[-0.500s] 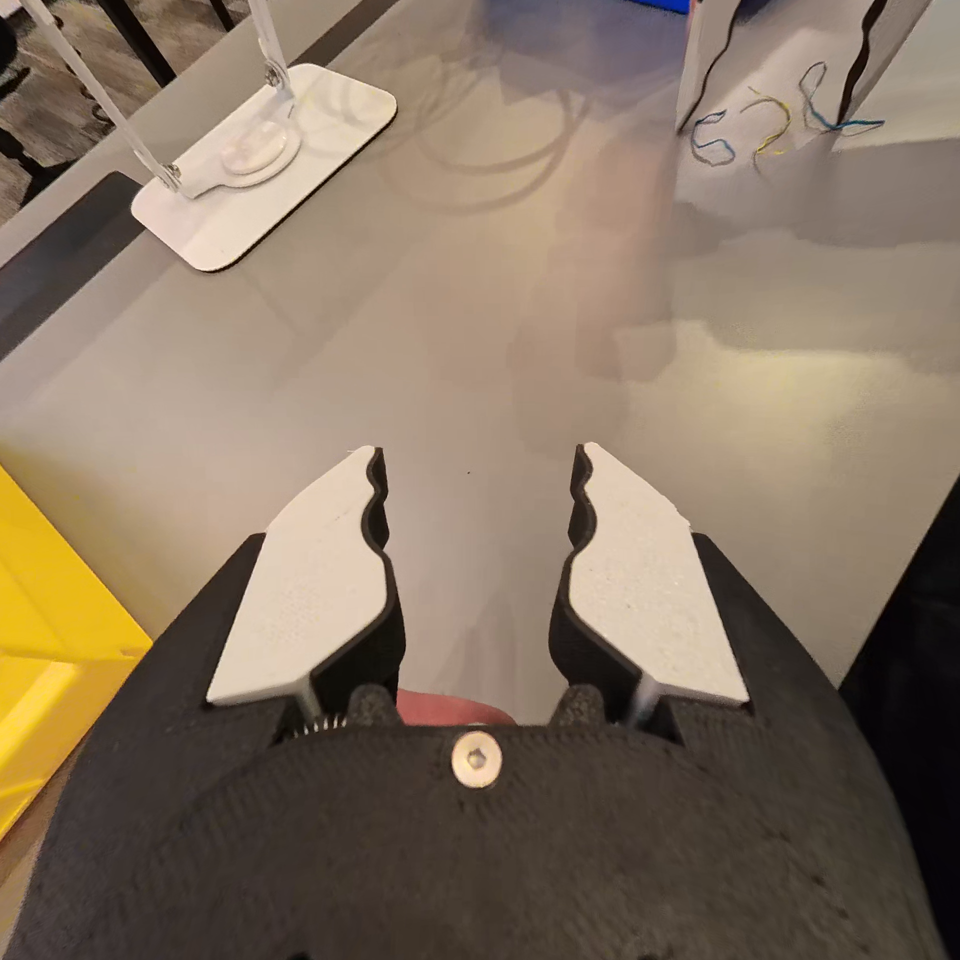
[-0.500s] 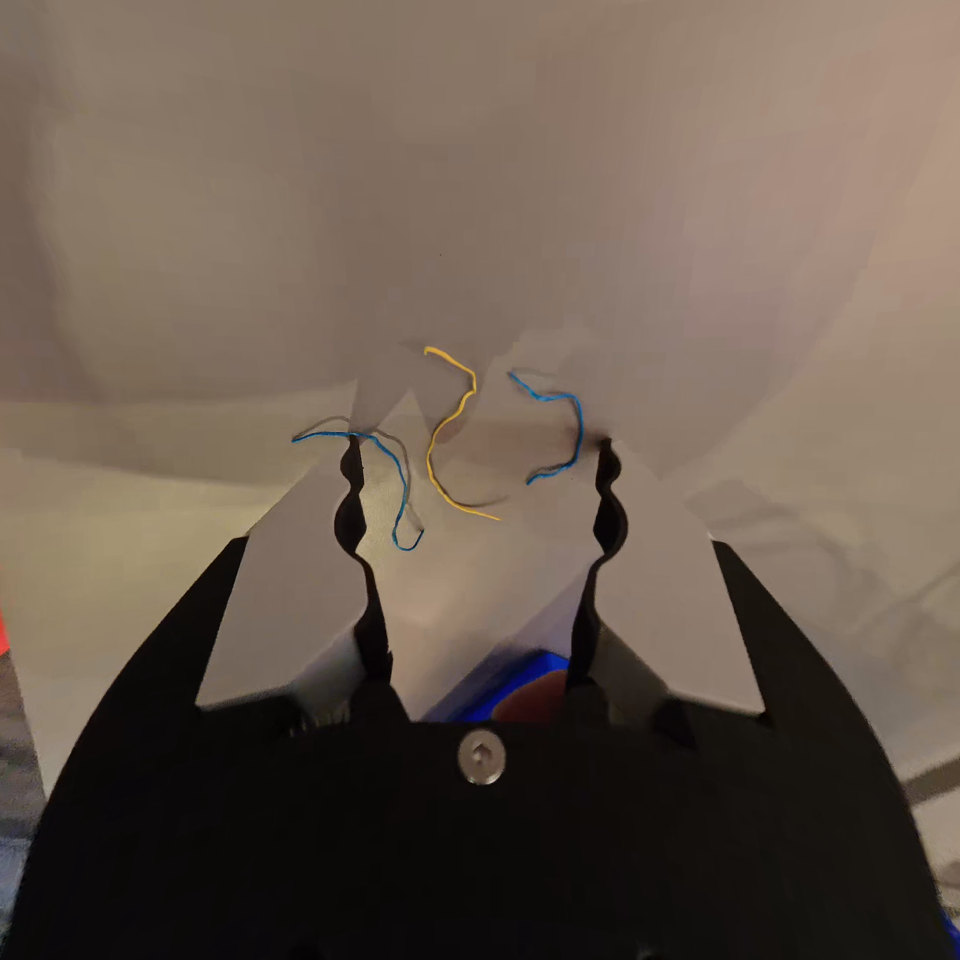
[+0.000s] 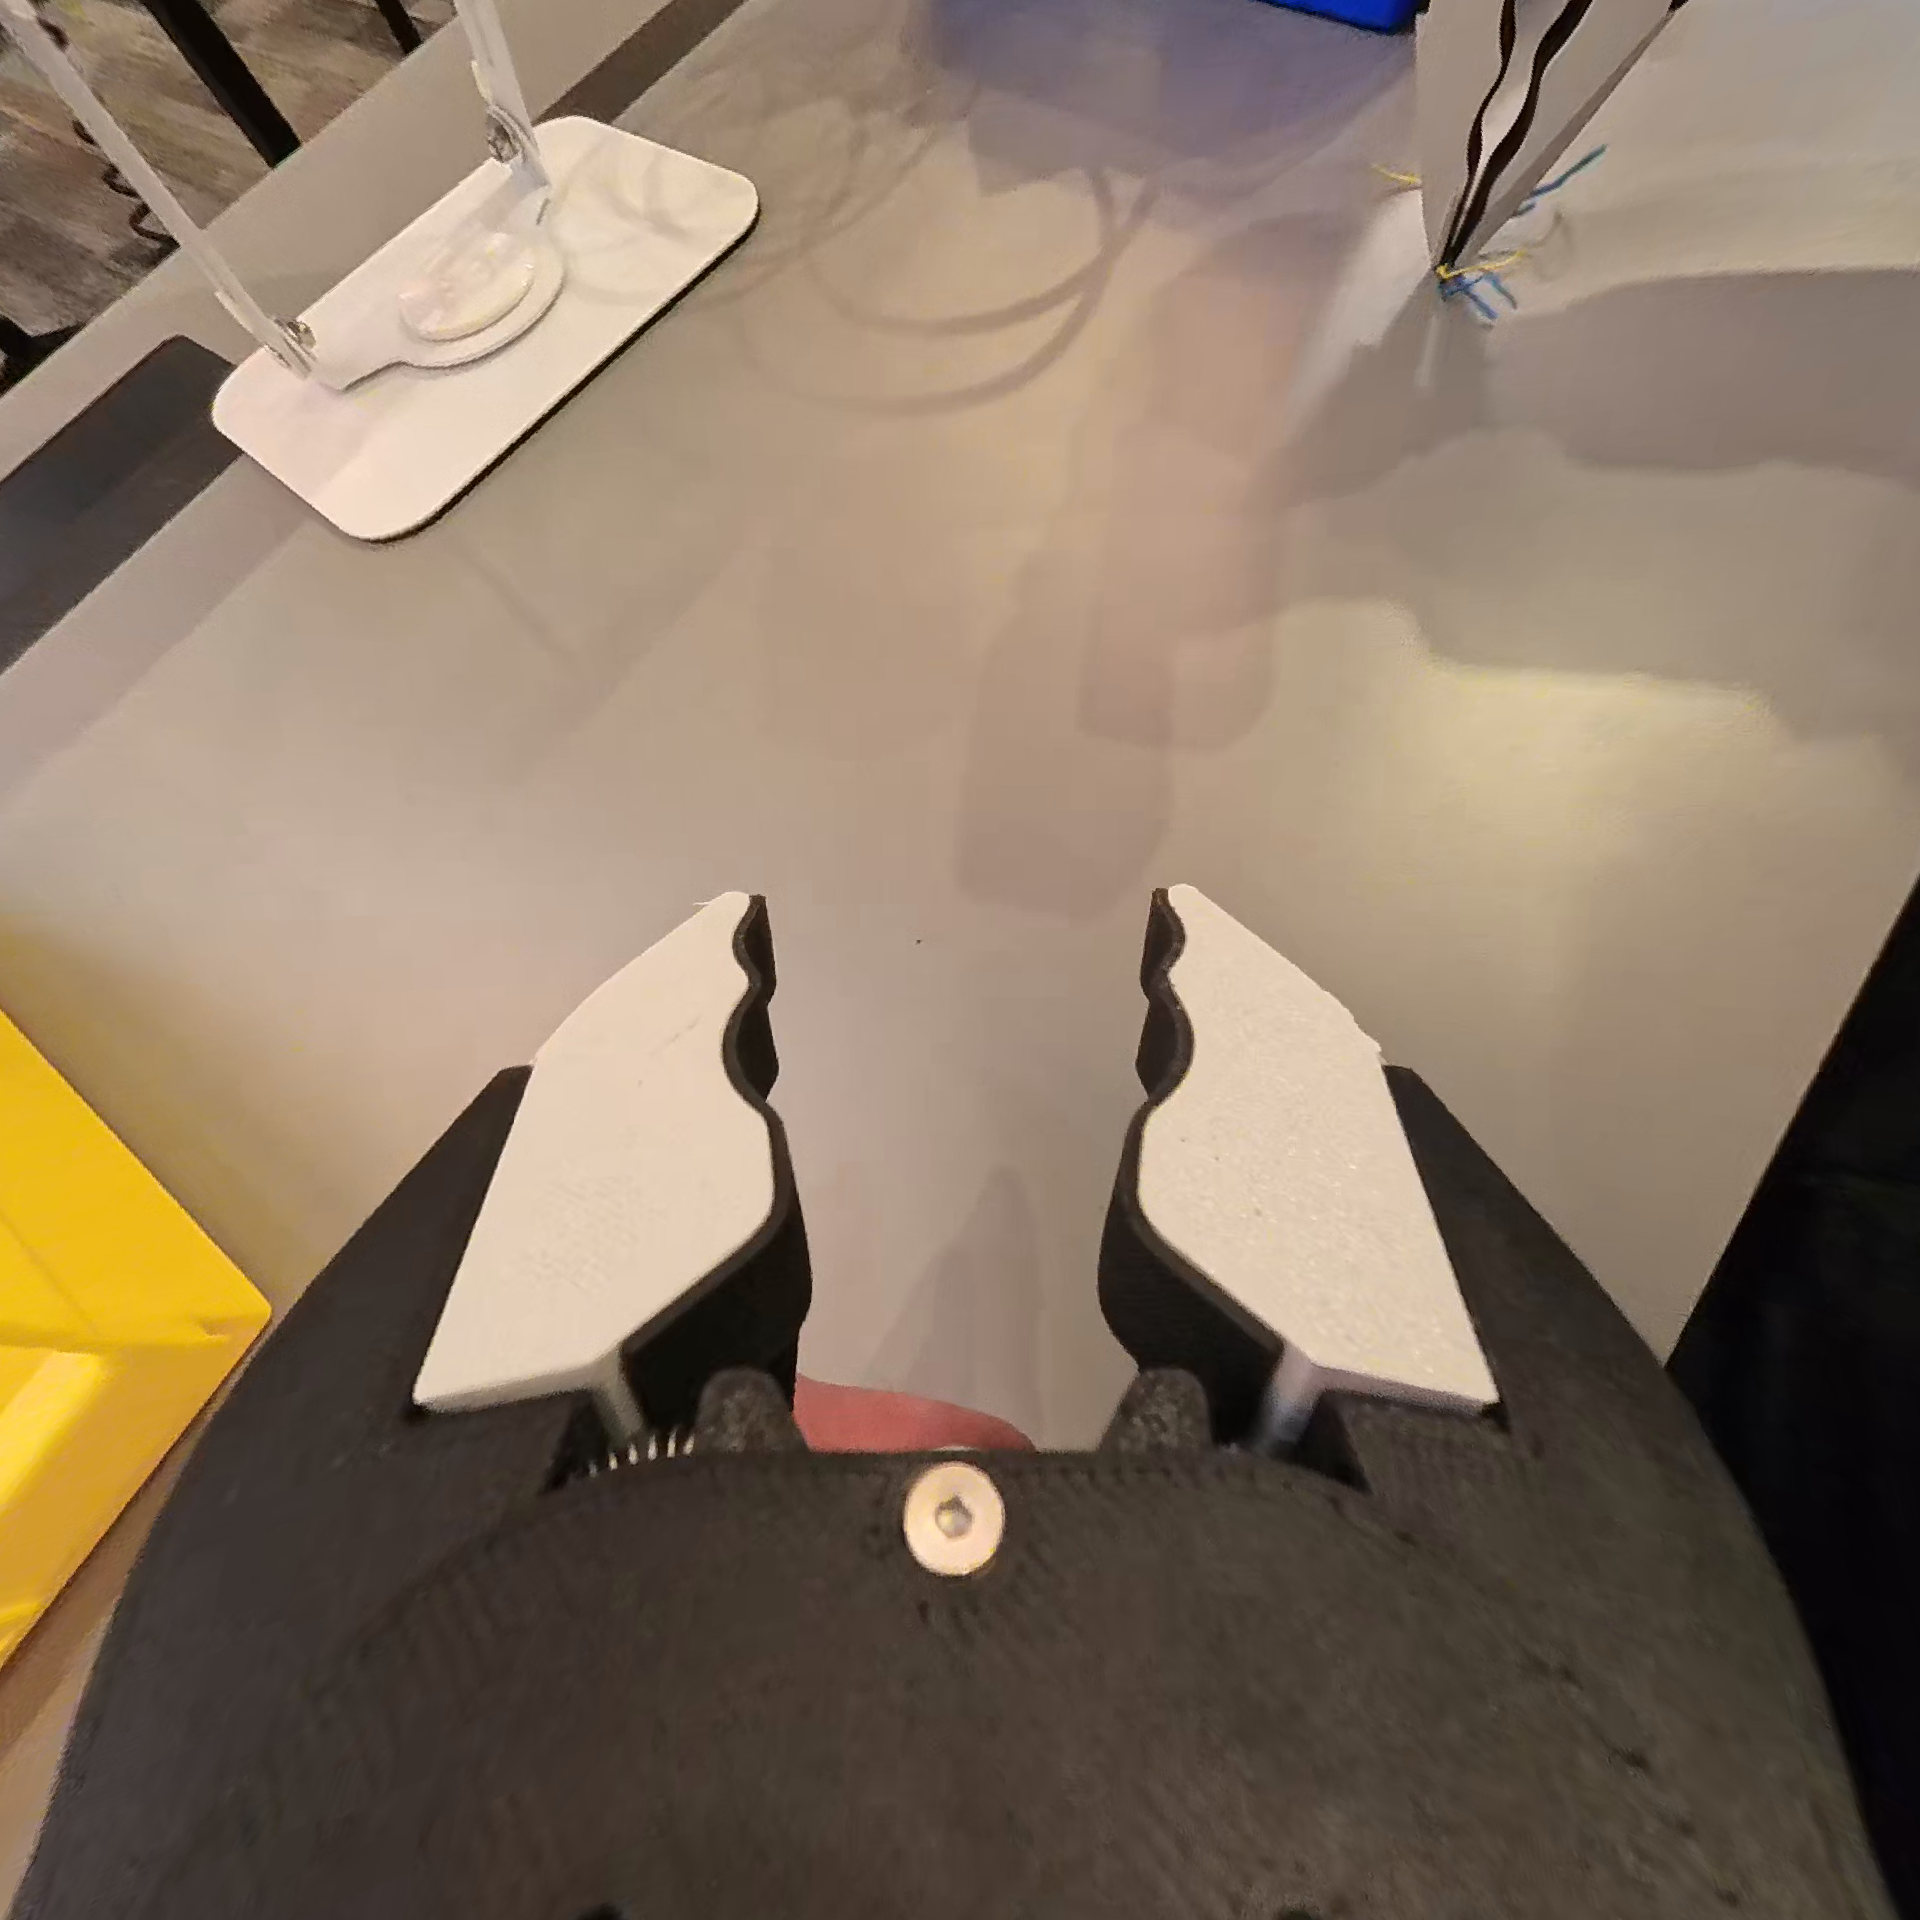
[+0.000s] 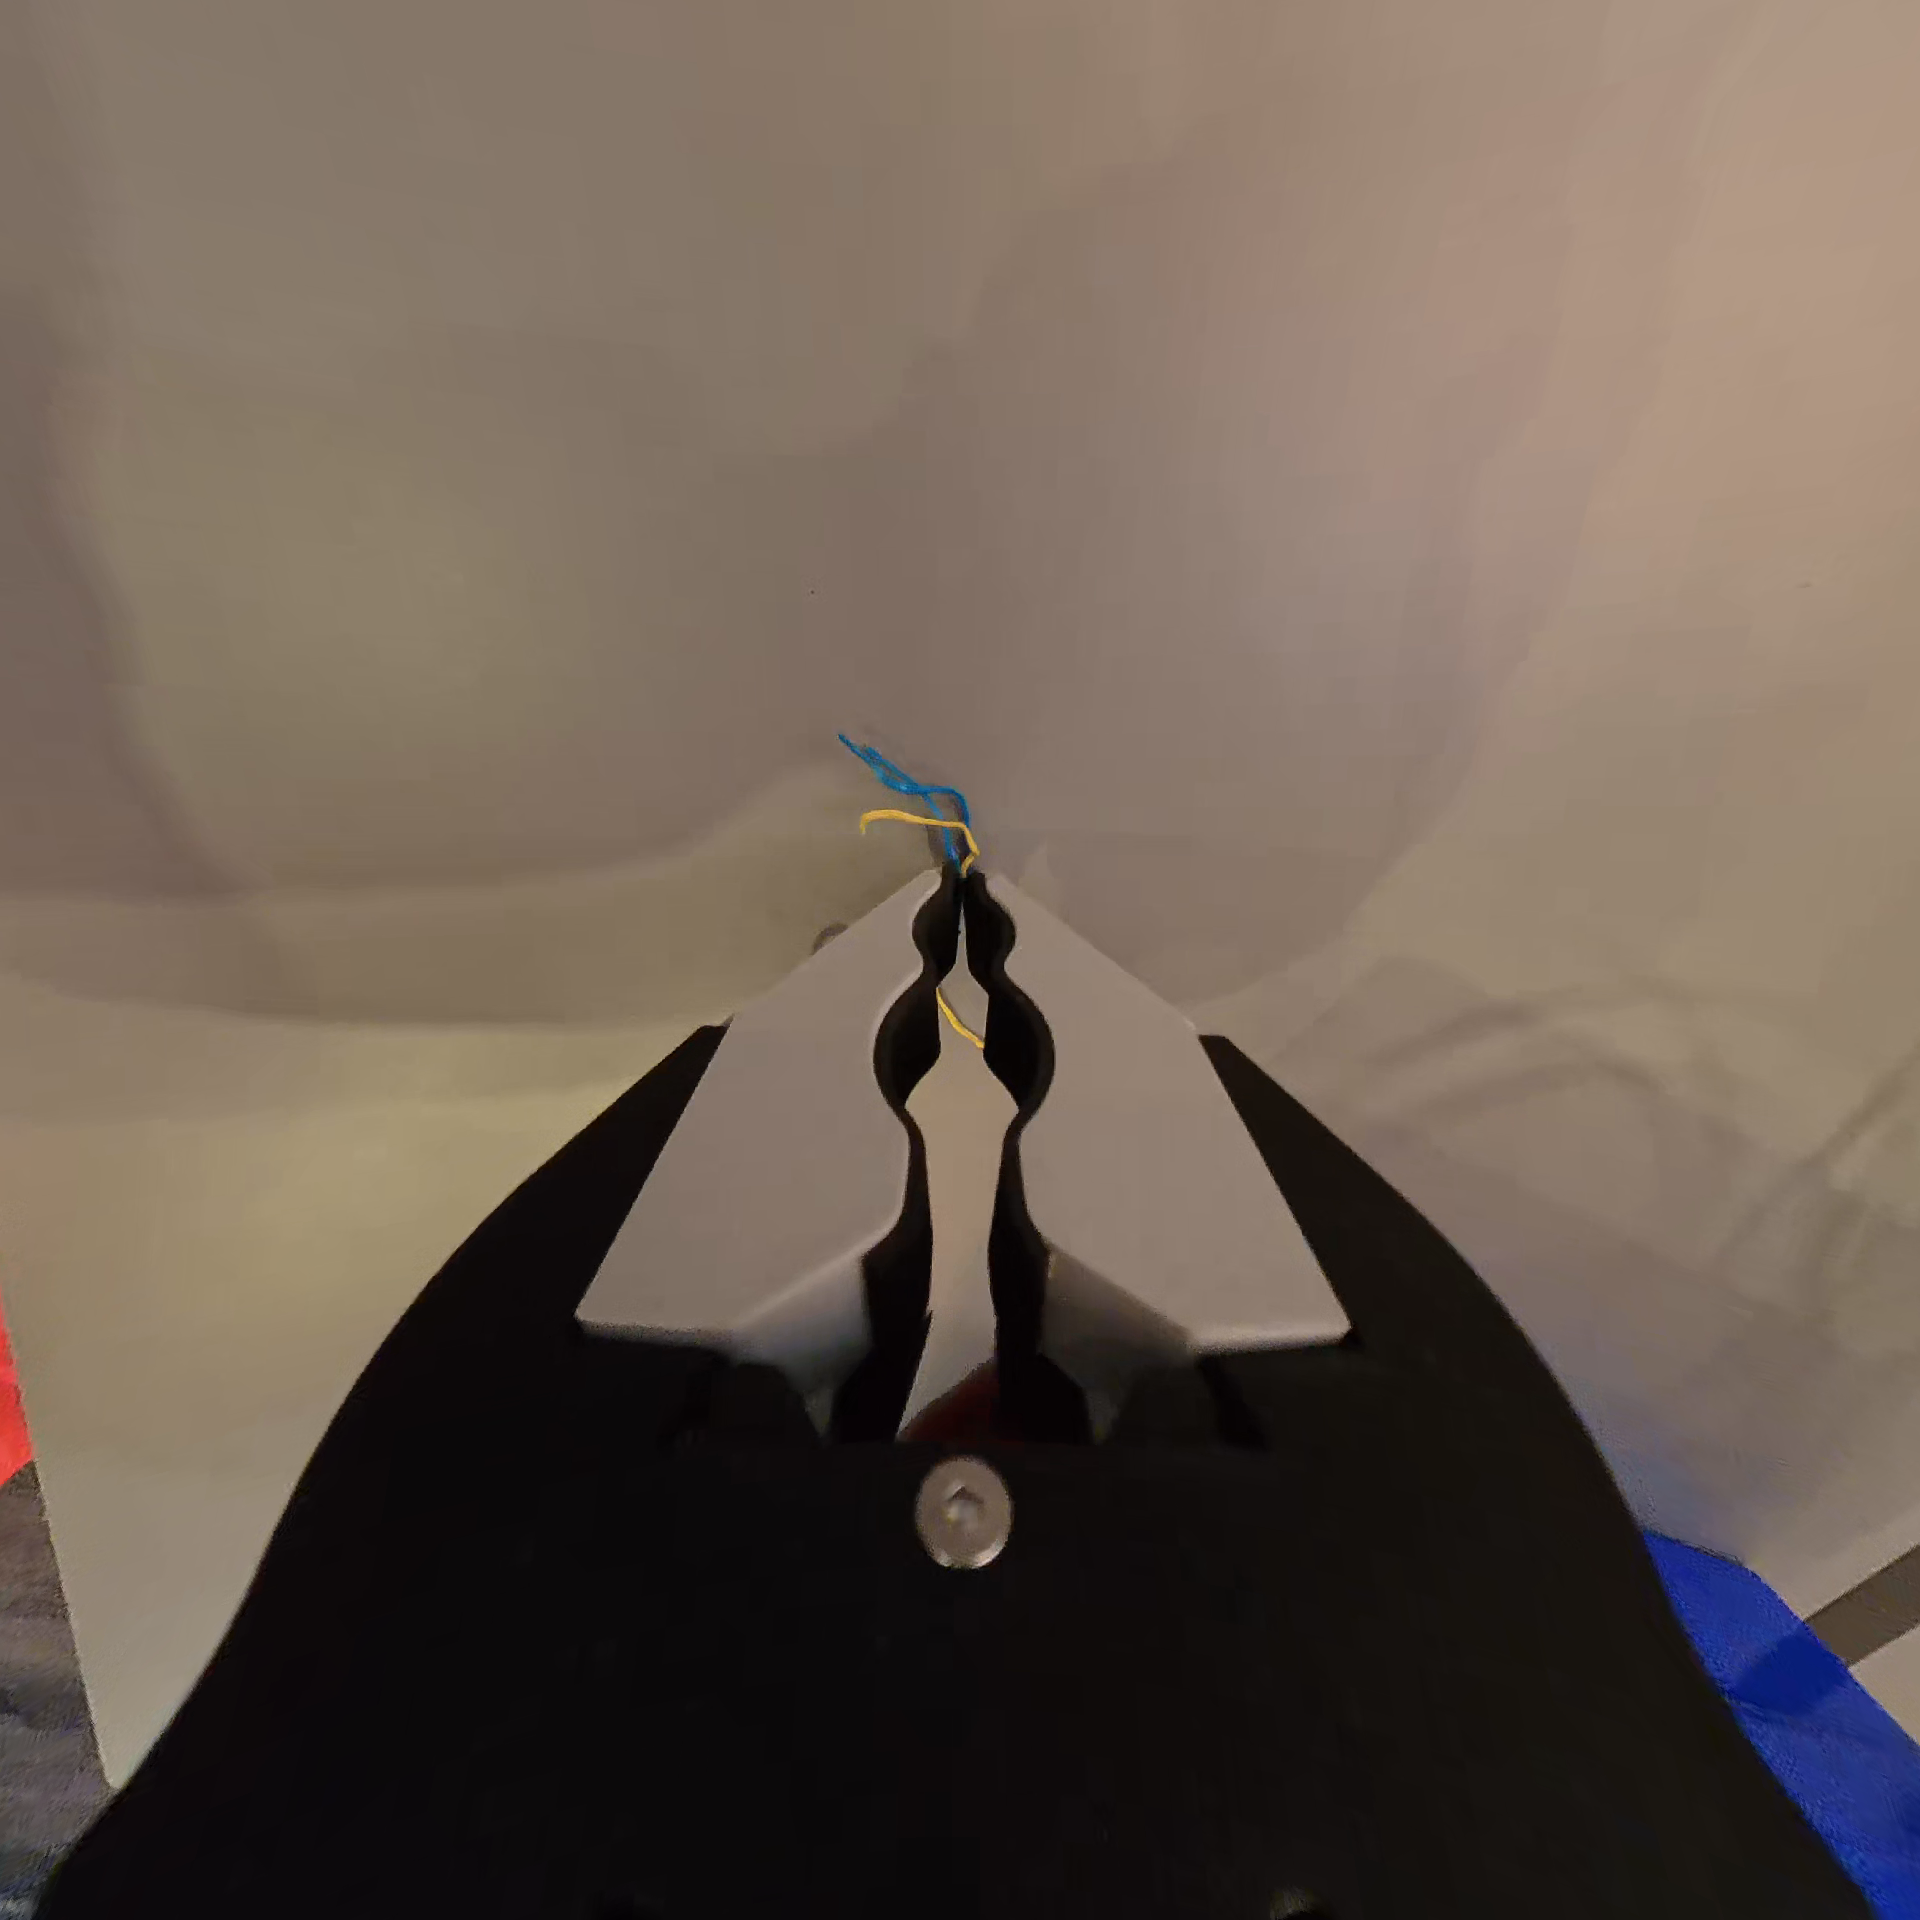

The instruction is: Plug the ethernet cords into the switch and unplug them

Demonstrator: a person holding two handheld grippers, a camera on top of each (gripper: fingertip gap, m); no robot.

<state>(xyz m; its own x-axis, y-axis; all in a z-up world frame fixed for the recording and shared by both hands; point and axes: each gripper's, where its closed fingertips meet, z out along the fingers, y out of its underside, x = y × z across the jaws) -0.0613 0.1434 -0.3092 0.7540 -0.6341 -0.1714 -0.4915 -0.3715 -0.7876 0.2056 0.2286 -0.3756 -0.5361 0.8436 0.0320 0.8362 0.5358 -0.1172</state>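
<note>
Blue and yellow wire strands (image 4: 914, 816) are pinched at the very tips of my right gripper (image 4: 961, 883), jaws pressed together with the loose ends sprouting out beyond them, low over the grey table (image 4: 935, 416). One yellow bit also shows in the gap further back between the pads. From the left wrist view I can see that same right gripper (image 3: 1496, 156) far off at the top right, tips down on the strands (image 3: 1475, 286).

My left gripper (image 3: 961, 997) hangs wide apart, holding nothing, over bare table (image 3: 935, 675). A white stand base (image 3: 488, 322) sits away to its left and a yellow bin (image 3: 94, 1247) is at the near left edge.

Now the odd part: I see no switch and no ethernet cords anywhere in either view. So I judge I'm not yet on the plugging step; this looks like clearing stray wire scraps off the surface first. Whether every strand is caught in the pinch, I can't tell.

Next I'd lift the right gripper slowly, keeping it clamped since these strands are thin and could slip out, carry them clear, then go hunting for the switch and cords with the free left gripper.
</note>
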